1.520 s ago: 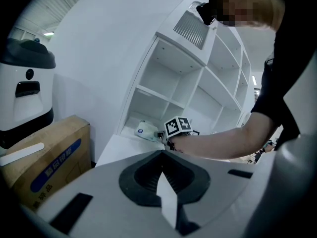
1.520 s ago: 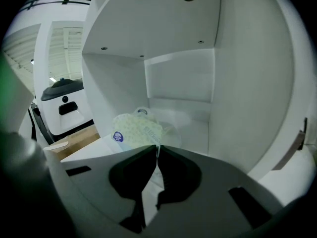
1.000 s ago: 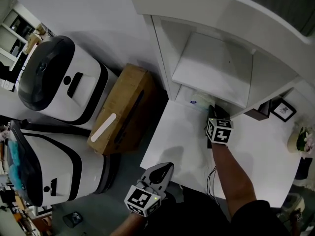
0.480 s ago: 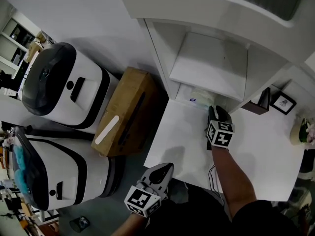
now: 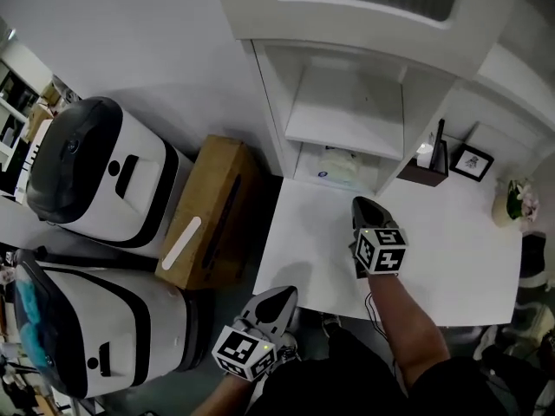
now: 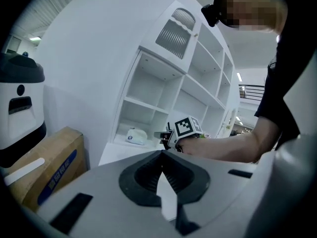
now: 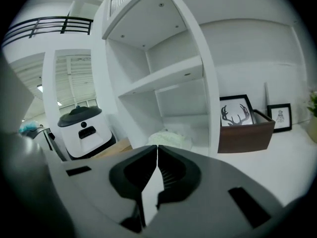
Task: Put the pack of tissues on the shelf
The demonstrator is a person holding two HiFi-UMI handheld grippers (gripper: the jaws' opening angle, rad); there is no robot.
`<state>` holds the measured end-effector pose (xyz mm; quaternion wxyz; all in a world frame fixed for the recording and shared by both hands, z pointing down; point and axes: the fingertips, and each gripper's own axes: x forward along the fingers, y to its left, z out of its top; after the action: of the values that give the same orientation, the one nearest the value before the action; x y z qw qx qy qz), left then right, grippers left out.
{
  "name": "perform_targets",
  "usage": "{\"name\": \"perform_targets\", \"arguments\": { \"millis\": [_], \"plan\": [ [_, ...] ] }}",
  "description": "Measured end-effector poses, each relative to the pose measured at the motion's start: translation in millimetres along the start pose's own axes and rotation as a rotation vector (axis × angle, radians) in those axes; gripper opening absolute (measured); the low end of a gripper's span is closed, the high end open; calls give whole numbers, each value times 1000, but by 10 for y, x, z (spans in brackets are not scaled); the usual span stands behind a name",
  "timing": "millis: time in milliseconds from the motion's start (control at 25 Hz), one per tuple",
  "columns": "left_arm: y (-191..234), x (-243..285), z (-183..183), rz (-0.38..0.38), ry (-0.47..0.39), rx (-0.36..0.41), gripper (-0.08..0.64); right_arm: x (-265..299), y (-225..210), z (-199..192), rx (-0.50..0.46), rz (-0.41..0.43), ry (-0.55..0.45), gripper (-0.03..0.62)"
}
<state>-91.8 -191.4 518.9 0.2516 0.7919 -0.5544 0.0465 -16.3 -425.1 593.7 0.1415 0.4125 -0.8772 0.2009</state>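
Observation:
The pale pack of tissues lies in the bottom compartment of the white shelf, free of both grippers; it also shows in the left gripper view and the right gripper view. My right gripper hovers over the white desk just in front of that compartment, jaws shut with nothing between them. My left gripper hangs off the desk's front edge, shut and empty.
A brown wooden box and a framed picture stand right of the shelf, a small plant at the far right. A cardboard box and two white machines stand on the floor to the left.
My right gripper has drawn back from the bottom compartment toward me, leaving the tissues inside. The head view has tilted up, showing more of the shelf. The left gripper stayed put.

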Motion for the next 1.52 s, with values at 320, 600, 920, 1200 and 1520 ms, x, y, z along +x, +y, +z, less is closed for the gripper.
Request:
{"name": "perform_targets", "arguments": {
  "millis": [320,600,920,1200,1520],
  "plan": [
    [-136,-346,3,-77,-25,23,5,-740,600,88,-36,91,-37,8],
    [-243,-616,-29,-133,-49,34,5,-1305,1069,-23,-16,137,-47,6],
    [-378,-955,-107,-177,-57,38,5,-1853,1487,-50,-51,145,-87,5],
    [-528,-1211,-166,-222,-63,53,5,-2230,1735,-139,-55,135,-113,5],
    [-614,-1488,-258,-253,-76,70,5,-2567,1951,-297,-56,109,-134,5]
  ]
}}
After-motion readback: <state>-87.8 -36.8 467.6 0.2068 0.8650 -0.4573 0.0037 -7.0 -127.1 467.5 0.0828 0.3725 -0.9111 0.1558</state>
